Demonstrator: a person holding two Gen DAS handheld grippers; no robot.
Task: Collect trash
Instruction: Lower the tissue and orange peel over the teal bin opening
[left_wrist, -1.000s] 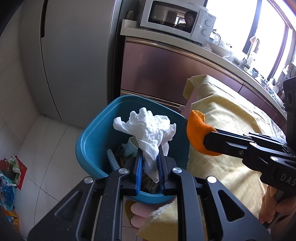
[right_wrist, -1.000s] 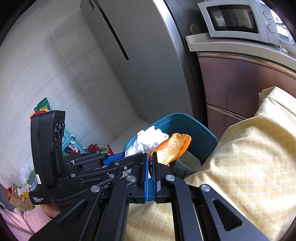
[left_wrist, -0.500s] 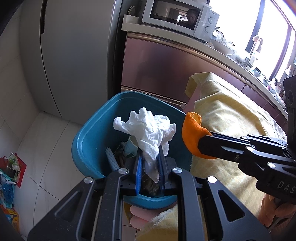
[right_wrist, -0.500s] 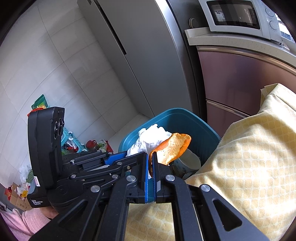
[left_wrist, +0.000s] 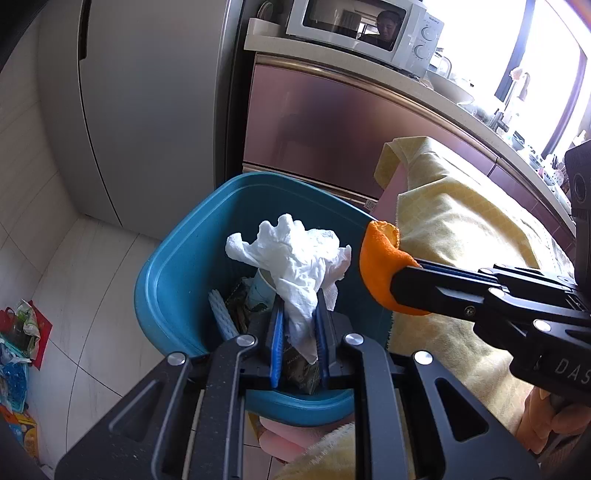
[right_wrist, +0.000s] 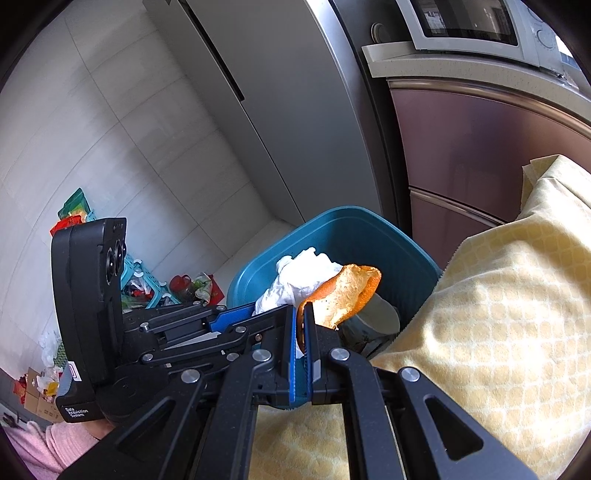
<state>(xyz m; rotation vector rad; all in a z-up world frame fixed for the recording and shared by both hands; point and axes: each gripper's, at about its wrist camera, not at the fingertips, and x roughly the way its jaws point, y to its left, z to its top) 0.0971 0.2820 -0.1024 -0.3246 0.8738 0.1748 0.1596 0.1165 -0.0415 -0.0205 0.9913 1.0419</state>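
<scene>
Hovering over the blue bin (left_wrist: 173, 280), the left claw (left_wrist: 298, 325) is pinching a crumpled white tissue (left_wrist: 295, 258), while the right claw (right_wrist: 303, 325) is clamping an orange peel (right_wrist: 347, 291) just right of it, both apparently positioned for dropping inside.

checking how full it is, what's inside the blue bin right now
In the blue bin: a pale paper cup, a whitish ribbed piece and dark wrappers. The tissue held above it and the claws hide the rest.
</scene>
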